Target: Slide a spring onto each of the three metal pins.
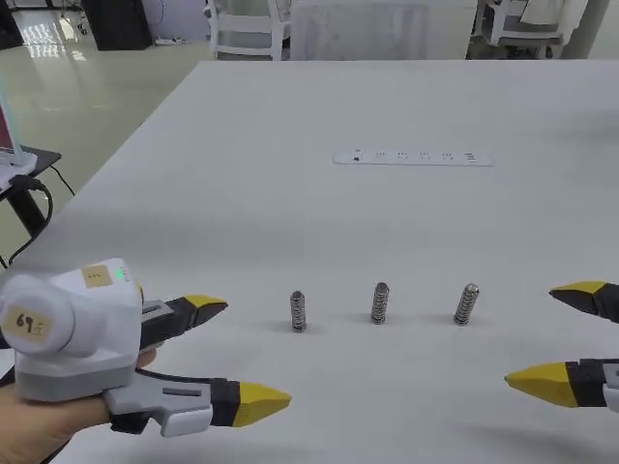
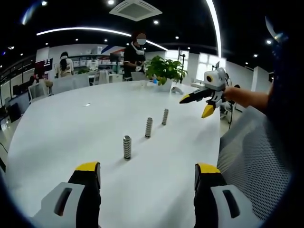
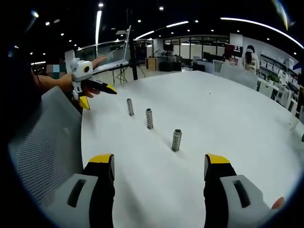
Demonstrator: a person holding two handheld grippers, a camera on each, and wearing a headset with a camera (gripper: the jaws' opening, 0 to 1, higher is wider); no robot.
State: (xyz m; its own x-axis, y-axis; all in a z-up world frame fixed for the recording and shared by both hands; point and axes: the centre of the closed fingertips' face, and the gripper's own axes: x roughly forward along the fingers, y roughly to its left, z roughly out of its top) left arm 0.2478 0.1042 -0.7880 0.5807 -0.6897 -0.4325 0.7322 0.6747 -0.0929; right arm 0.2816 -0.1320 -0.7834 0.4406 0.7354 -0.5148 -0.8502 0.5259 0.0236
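Left gripper (image 1: 256, 351) at 8 o'clock, right gripper (image 1: 529, 336) at 4, both jaws wide, empty; three springs (image 1: 380, 304) upright between them.

label | yellow sticker (image 1: 29, 326) on left tool (image 1: 250, 351) | reads "69"

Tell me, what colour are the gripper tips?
Yellow. The head view shows it best, on the left gripper.

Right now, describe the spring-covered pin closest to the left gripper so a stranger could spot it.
On the large white table, nearer the person than the flat white power strip, three small upright metal pins wrapped in coiled grey springs stand in a row. Yours is the end pin nearest the yellow-tipped left gripper.
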